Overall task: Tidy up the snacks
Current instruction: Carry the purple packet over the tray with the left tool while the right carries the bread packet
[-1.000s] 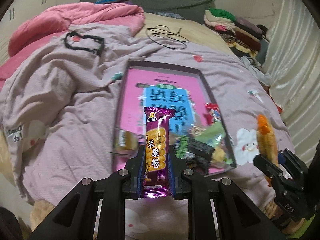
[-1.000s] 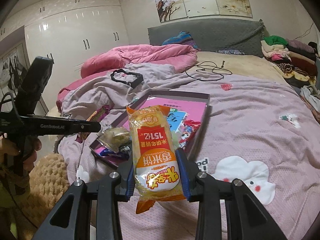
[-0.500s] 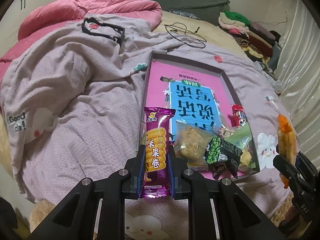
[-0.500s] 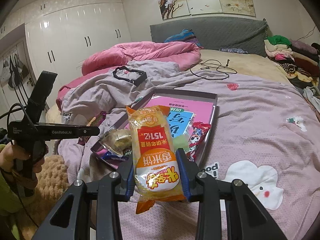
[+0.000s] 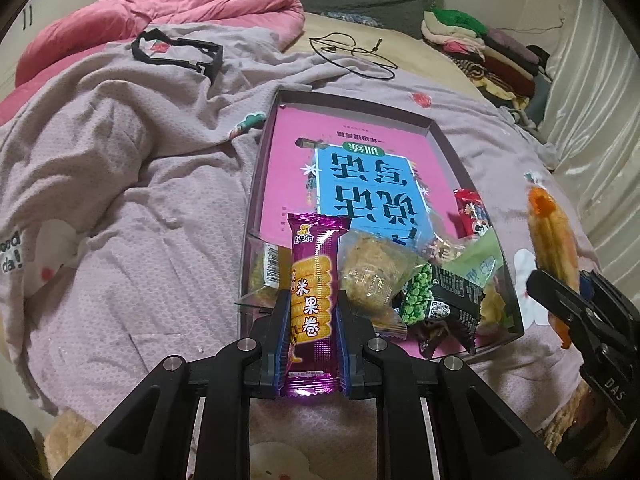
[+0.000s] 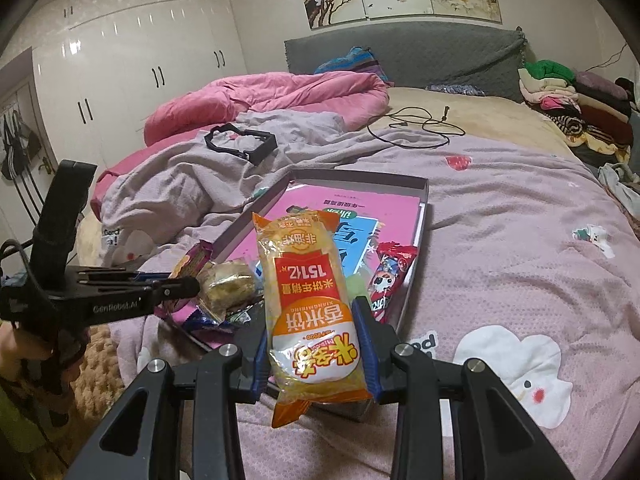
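Both gripped—purple wrapper reads "米果卷", orange pack "香米饼".

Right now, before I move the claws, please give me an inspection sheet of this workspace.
Surface: bed with lilac blanket, wrinkled.
Job's things: shallow box on the blanket, snacks piled at its near end; purple snack bar; orange rice-cracker pack.
Clutter: black frame-shaped object on the blanket.
Grippers: left claw shut on the purple snack bar; right claw shut on the orange rice-cracker pack; both near the box's near end.
Cables: black cable beyond the box.
Surroundings: pink duvet, folded clothes, white wardrobe.
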Available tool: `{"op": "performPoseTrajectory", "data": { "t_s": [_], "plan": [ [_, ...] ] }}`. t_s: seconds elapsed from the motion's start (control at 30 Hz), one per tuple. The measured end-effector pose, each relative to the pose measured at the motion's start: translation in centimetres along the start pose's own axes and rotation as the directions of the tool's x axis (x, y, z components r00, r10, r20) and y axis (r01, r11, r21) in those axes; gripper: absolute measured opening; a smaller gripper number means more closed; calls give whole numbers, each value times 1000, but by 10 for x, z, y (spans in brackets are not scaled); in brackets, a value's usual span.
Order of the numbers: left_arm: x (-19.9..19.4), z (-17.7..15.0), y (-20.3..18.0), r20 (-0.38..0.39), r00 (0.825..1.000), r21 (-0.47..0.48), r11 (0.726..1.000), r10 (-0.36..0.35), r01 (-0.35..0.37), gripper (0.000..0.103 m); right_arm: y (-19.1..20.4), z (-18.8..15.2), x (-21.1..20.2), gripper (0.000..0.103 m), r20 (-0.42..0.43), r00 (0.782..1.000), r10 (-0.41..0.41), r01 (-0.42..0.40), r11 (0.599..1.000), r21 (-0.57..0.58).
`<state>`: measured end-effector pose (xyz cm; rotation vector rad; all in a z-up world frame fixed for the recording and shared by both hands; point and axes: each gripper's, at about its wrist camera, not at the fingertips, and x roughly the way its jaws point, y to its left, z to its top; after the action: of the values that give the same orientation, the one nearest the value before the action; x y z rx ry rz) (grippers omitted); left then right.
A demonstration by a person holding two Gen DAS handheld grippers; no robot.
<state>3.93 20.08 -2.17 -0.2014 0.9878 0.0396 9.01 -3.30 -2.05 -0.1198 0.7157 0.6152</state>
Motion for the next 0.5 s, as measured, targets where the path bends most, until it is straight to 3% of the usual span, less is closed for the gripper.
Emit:
{"op": "performPoseTrajectory", "data": {
  "t_s": [0.5],
  "plan": [
    [4, 0, 1, -6, 1000, -4, 1000, -11, 11, 20, 8, 19, 35, 37, -52, 998, -25, 22, 998, -57]
  ]
}}
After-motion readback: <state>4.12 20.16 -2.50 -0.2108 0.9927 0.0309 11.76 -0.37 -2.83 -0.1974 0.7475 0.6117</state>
